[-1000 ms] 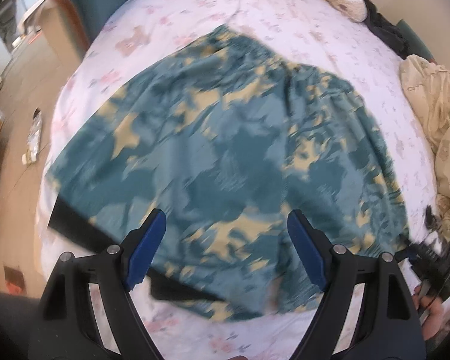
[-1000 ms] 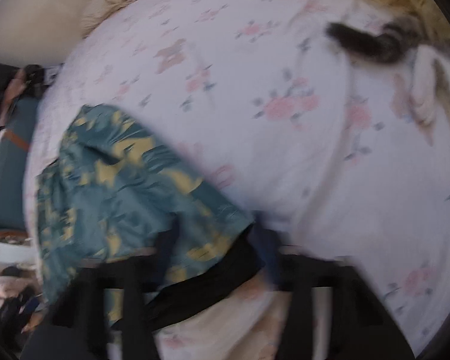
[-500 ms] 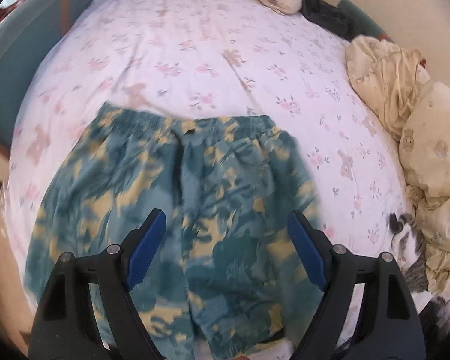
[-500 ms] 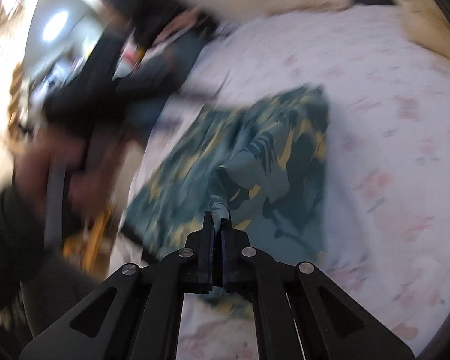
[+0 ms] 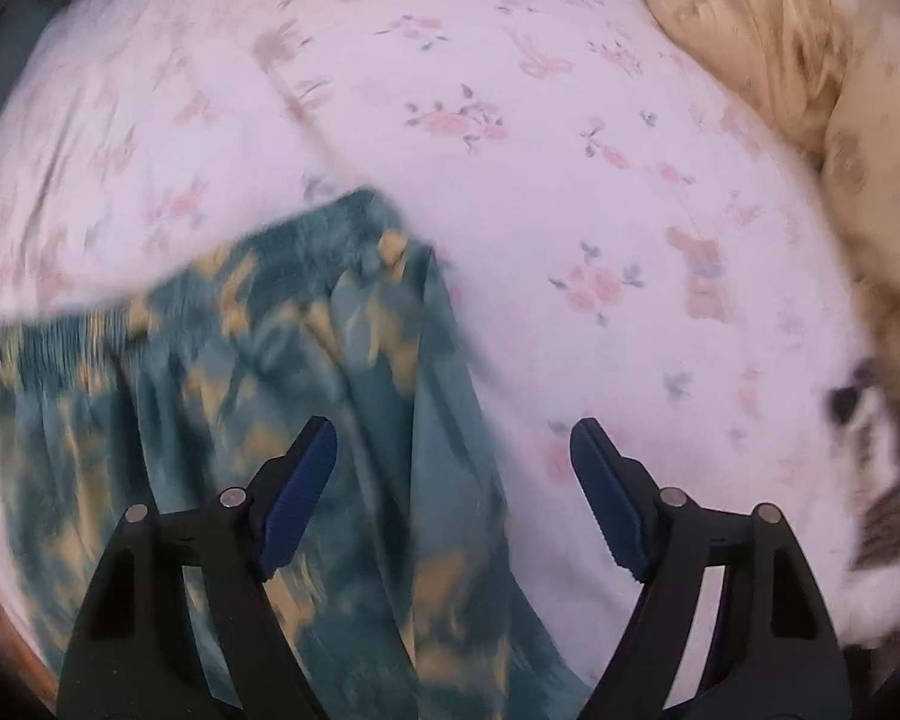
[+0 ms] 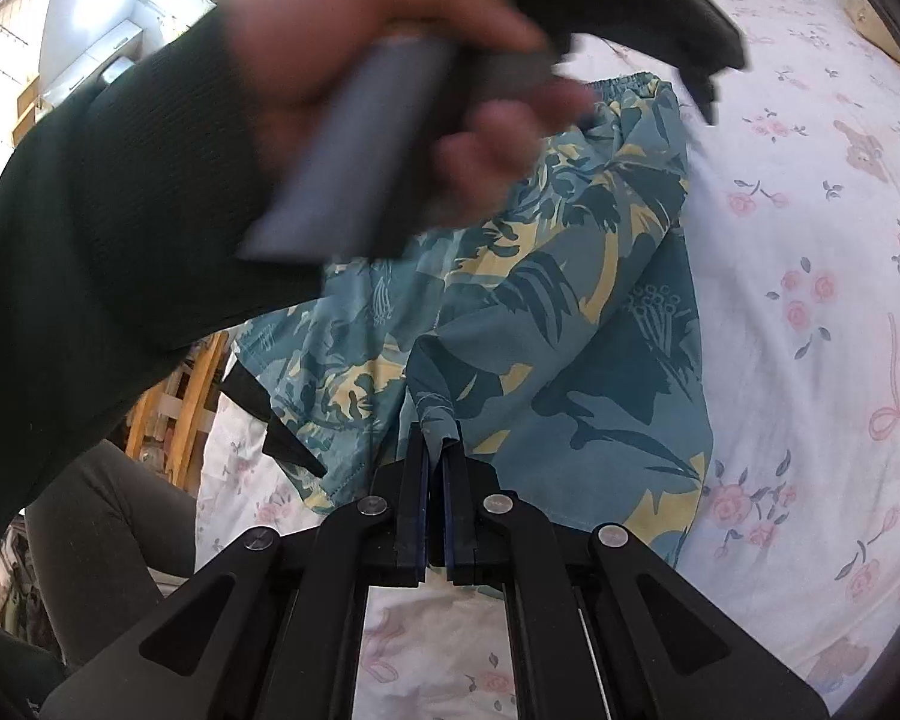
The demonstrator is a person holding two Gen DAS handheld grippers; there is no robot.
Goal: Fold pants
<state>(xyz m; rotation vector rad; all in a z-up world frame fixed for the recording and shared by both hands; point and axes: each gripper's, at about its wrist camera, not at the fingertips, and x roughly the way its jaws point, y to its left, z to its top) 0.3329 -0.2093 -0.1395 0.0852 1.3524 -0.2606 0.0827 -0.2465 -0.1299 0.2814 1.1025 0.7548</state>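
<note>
The teal and yellow patterned pants (image 5: 282, 396) lie on the white floral bed sheet (image 5: 600, 192), one side folded over the other. My left gripper (image 5: 453, 492) is open and hovers above the pants' right edge near the waistband. In the right wrist view my right gripper (image 6: 435, 456) is shut on a pinch of the pants' fabric (image 6: 510, 300) at the hem. The hand holding the left gripper (image 6: 402, 90) passes above the pants there and hides part of them.
A beige bundle of bedding (image 5: 810, 60) lies at the right of the bed. A grey and white cat (image 5: 876, 480) lies at the right edge. A wooden frame (image 6: 174, 396) and the person's leg (image 6: 102, 540) stand off the bed's left side.
My right gripper shut on the pants' hem and carried it across, folding the pants in half. My left gripper swung right toward the waistband's end and stayed open.
</note>
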